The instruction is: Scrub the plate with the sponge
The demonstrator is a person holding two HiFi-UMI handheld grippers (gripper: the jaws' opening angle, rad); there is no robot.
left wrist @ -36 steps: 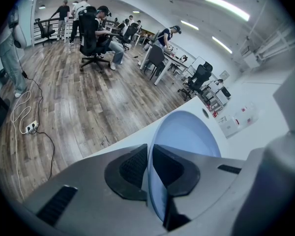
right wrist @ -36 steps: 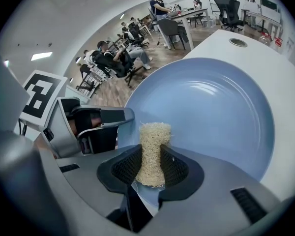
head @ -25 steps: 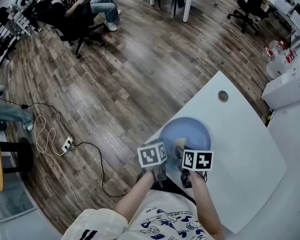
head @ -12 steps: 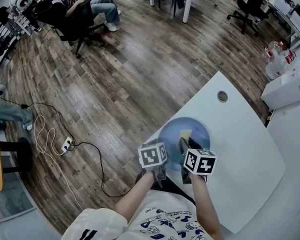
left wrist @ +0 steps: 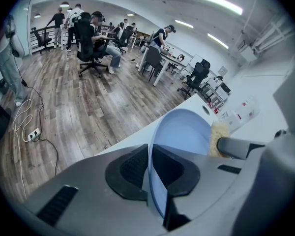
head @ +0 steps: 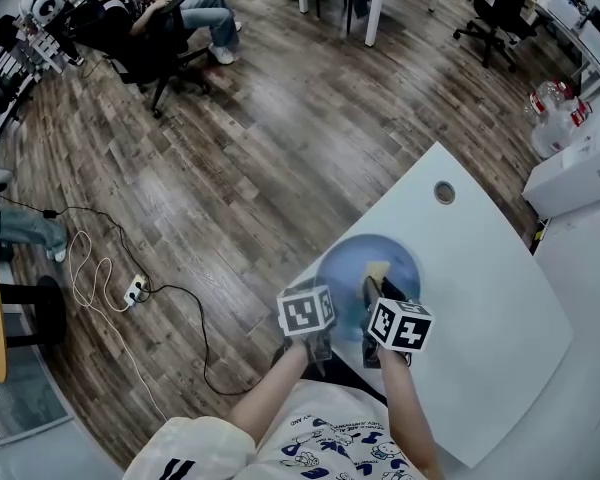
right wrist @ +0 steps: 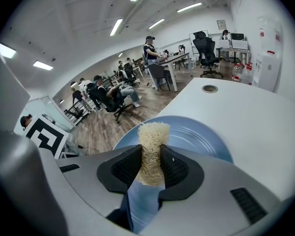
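Plate (head: pixel 345 268), blue, is located at the near left corner of the white bench (head: pixel 480 298), its left rim close to the bench edge. Its near left rim is clamped by the left gripper (left wrist: pixel 150 168): the rim is seen edge-on between the two fingers, with the pads closed on it. Whether the plate lies flat or is tipped up a little cannot be told. The sponge (right wrist: pixel 152 136), a coarse tan pad, is pinched upright between the fingers of the right gripper (right wrist: pixel 150 163), with its far end left sticking out past them. From the head view the sponge is placed over the middle of the plate, slightly far of centre; from the left gripper view it appears pressed against the plate's face, though contact is not fully confirmed. Status, as judged: both grasps are done, plate is steadied, sponge is on or at the face, so the scrub is taken to be mid-course. No suds, water or dirt are visible, so the area covered cannot be read off the surface. Left to do: the rest of the face and the rim to be covered, then sponge and plate to be released.
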